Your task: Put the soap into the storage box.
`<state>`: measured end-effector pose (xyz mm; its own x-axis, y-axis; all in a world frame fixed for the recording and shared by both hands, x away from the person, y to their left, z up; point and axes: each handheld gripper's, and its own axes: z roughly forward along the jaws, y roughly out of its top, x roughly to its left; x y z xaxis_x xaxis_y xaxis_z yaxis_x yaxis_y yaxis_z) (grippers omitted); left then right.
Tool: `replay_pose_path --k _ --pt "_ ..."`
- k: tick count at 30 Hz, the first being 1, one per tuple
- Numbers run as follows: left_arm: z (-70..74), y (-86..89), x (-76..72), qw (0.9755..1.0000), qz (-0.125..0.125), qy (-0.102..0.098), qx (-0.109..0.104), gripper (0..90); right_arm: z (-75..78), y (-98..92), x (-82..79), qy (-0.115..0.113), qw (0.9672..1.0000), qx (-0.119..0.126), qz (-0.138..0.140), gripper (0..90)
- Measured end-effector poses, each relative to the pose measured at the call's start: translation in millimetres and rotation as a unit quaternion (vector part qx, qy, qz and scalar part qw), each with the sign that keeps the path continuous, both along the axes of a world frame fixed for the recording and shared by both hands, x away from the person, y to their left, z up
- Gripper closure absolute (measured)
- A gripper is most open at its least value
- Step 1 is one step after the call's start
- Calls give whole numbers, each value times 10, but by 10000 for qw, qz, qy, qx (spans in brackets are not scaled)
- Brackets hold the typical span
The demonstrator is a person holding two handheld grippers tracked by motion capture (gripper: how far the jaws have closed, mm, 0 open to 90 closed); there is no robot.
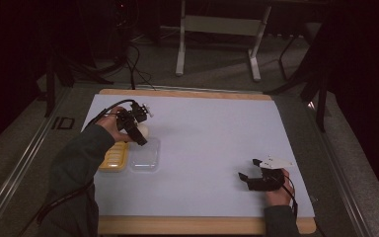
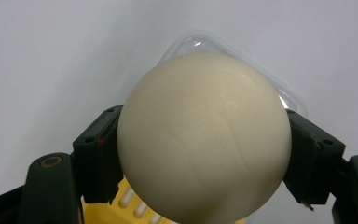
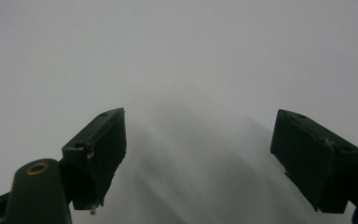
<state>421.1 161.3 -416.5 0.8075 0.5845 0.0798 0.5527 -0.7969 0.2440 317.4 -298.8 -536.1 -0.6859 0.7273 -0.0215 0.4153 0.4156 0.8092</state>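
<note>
A cream-white egg [image 2: 204, 135] sits between the two black jaws of my left gripper [image 2: 205, 154], which is shut on it. From above, that gripper [image 1: 139, 134] hangs over the left part of the white table with the egg [image 1: 143, 130] at its tip. Just below it lie a yellow egg tray [image 1: 113, 157] and a clear plastic lid [image 1: 144, 158] side by side. The lid [image 2: 200, 44] and a strip of the yellow tray [image 2: 130, 205] peek out behind the egg. My right gripper [image 1: 246, 169] rests open near the table's right front, with nothing between its jaws [image 3: 198, 154].
The white table surface [image 1: 202, 148] has a wooden edge at front and back. Beyond the far edge, a metal stand's legs [image 1: 217, 49] and cables lie on the dark floor. A cable trails from the left gripper along the sleeve.
</note>
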Motion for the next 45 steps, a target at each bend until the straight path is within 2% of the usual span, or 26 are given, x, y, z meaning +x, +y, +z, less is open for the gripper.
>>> replay_pose_path --k 19,33,45 --pt "5 190 -58 9999 117 -17 96 255 0 -1 -3 -28 10000 1 -6 179" --pt "-62 346 -133 9996 199 14 182 255 0 1 -4 -30 10000 -5 -10 179" --pt "-172 443 -199 9993 237 132 262 254 0 3 -3 -29 10000 -17 -10 180"
